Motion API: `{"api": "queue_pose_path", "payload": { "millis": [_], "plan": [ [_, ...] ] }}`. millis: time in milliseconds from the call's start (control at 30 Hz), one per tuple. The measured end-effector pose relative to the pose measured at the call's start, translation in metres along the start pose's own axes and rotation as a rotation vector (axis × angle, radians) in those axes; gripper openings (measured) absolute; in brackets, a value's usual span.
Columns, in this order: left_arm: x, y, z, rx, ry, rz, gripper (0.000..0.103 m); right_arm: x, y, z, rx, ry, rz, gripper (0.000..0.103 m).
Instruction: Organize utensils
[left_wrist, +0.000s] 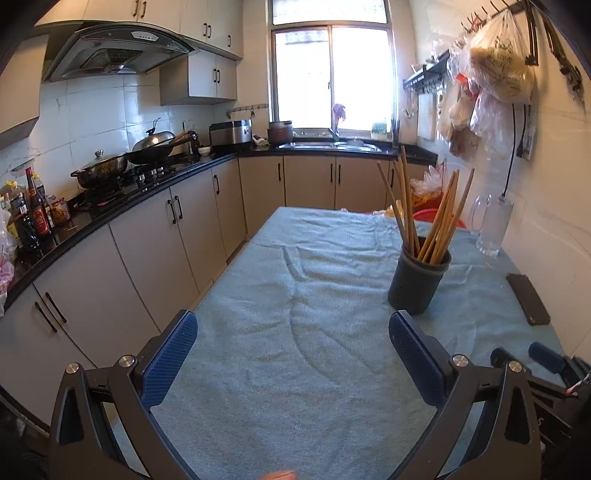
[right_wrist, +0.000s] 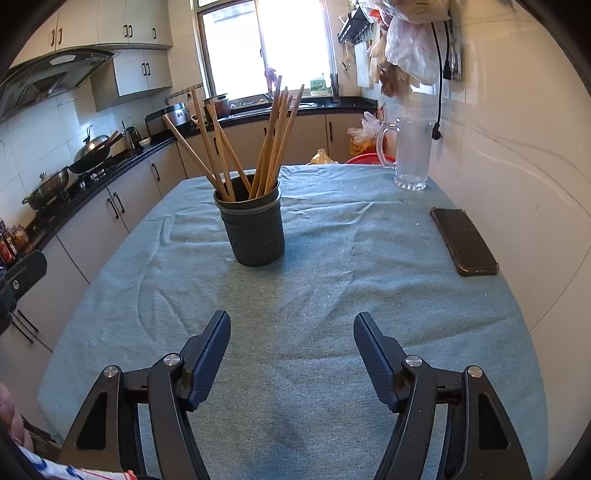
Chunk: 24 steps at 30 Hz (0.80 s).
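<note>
Beside holder (right_wrist: 255, 225): phone (right_wrist: 464, 240), glass mug (right_wrist: 412, 155)

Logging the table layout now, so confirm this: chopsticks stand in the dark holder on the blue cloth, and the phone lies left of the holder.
Not quite. The phone lies right of the dark holder, near the wall, as the right wrist view shows. The chopsticks do stand in it on the blue cloth.

matt wooden chopsticks (right_wrist: 273, 140) in a dull dark plastic holder (right_wrist: 255, 230) on rough teal cloth (right_wrist: 332, 295)
</note>
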<state>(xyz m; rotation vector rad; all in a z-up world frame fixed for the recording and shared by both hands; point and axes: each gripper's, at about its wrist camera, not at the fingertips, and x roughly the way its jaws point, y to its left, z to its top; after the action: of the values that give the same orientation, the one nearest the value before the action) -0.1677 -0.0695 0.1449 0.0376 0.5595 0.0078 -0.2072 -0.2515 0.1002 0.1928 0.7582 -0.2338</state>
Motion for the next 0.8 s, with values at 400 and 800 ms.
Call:
{"api": "queue_pose_path", "payload": {
  "millis": [400,800],
  "plan": [
    [0.015,-0.011,-0.016,0.051,0.092,-0.054,0.103,0.003,0.0,0.0,-0.018,-0.004,-0.052,0.075],
    [0.023,-0.014,-0.02,0.042,0.132,-0.115,0.103,0.011,-0.003,-0.002,-0.014,0.016,-0.068,0.075]
  ]
}}
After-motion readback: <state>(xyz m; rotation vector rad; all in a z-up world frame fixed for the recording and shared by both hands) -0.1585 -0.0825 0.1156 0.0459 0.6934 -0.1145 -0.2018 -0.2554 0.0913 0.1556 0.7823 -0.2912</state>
